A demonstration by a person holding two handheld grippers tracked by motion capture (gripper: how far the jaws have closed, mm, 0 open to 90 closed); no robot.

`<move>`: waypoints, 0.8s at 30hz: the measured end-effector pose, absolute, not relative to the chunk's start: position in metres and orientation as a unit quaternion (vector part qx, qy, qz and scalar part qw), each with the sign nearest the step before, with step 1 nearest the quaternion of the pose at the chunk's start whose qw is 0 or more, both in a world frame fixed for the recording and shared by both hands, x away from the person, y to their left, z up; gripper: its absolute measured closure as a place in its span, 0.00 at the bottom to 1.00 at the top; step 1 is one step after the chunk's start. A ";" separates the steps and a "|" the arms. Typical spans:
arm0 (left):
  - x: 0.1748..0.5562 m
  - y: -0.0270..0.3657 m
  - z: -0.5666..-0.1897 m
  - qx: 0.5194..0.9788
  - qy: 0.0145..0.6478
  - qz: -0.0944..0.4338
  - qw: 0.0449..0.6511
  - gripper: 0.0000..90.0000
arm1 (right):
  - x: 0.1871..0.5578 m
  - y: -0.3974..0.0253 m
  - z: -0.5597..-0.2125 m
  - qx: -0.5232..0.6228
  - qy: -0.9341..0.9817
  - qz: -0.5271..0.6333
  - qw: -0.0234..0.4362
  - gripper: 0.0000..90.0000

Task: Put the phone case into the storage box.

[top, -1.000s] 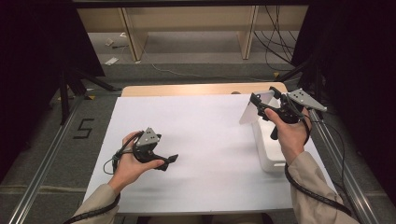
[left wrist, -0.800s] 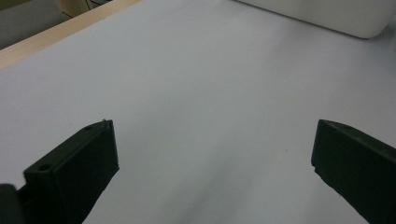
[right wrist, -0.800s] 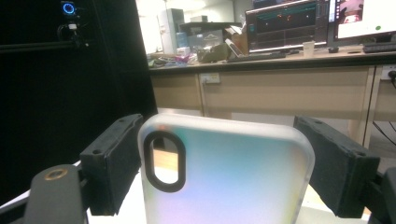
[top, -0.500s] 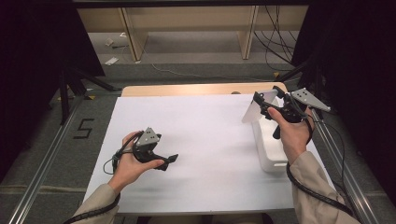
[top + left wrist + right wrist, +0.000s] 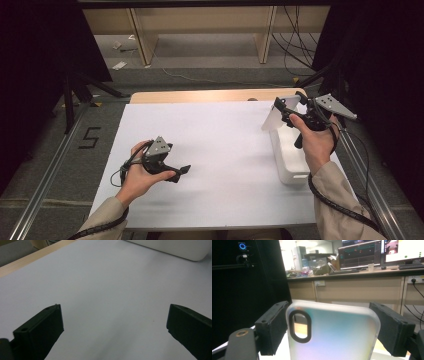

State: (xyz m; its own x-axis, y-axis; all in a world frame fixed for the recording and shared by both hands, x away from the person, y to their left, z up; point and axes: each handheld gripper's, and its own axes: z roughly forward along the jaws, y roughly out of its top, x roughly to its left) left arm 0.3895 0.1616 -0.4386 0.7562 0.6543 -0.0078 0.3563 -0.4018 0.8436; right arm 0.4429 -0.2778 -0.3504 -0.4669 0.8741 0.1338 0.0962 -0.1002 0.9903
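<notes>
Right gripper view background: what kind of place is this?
Likely a lab or office set up for recording. Computer monitors with plots stand on a long cluttered desk, a camera on a black rail glows at the left, and the right hand-held gripper holds a translucent phone case.

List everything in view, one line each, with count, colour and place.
phone case: one, frosted white with a black-rimmed camera hole, held upright in the right claw above the bin.
bin: one, white, right side of the table.
sheet: one, white, covering the table.
table: one, wooden, edge showing at the far side.
monitors: two, lit, on a desk in the background of the right gripper view.
left claw: one, black, open, low over the sheet.
right claw: one, black, shut on the phone case.
</notes>
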 end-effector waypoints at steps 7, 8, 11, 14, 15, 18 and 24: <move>0.390 0.162 -0.438 0.822 0.307 0.165 0.451 0.00 | 0.443 -0.279 -0.350 0.411 0.591 0.618 0.316 0.21; 0.390 0.162 -0.438 0.822 0.307 0.165 0.451 0.00 | 0.443 -0.280 -0.350 0.411 0.591 0.617 0.317 0.21; 0.390 0.162 -0.438 0.821 0.307 0.165 0.451 0.00 | 0.443 -0.280 -0.350 0.413 0.591 0.616 0.318 0.21; 0.390 0.162 -0.438 0.822 0.307 0.165 0.451 0.00 | 0.443 -0.281 -0.350 0.414 0.590 0.616 0.319 0.21; 0.389 0.162 -0.438 0.821 0.308 0.165 0.451 0.00 | 0.443 -0.281 -0.350 0.414 0.589 0.616 0.319 0.21; 0.389 0.162 -0.438 0.822 0.308 0.165 0.451 0.00 | 0.443 -0.282 -0.350 0.415 0.588 0.616 0.321 0.21; 0.390 0.161 -0.438 0.821 0.307 0.165 0.452 0.00 | 0.444 -0.285 -0.350 0.418 0.587 0.614 0.322 0.21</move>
